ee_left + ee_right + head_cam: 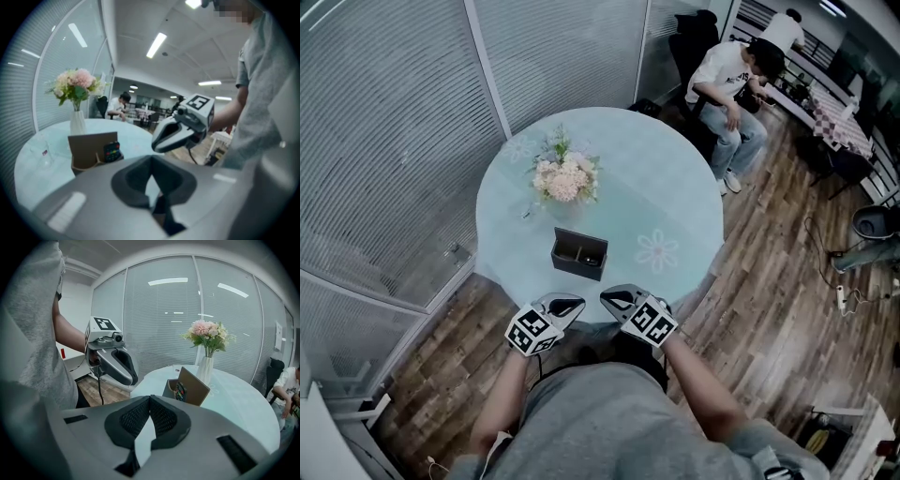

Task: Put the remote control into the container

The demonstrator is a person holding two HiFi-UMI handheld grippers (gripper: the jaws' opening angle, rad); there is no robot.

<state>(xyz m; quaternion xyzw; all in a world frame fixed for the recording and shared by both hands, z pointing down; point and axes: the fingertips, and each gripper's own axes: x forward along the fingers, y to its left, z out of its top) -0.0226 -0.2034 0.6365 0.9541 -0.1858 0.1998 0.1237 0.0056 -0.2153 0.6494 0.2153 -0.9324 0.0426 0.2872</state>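
A dark remote control (pixel 111 151) (pixel 180 391) stands upright inside the brown box container (pixel 578 253) (pixel 91 151) (pixel 187 386) on the round pale table (pixel 675 197). My left gripper (pixel 567 306) (pixel 151 177) hangs shut and empty near the table's front edge, short of the container. My right gripper (pixel 614 299) (pixel 150 416) is beside it, shut as well, nothing between its jaws. Each gripper shows in the other's view.
A white vase of pink flowers (pixel 566 178) stands behind the container. A small clear glass (pixel 43 152) sits at the table's left. Glass walls with blinds (pixel 403 131) close the left and back. A seated person (pixel 733 89) is beyond the table on wood floor.
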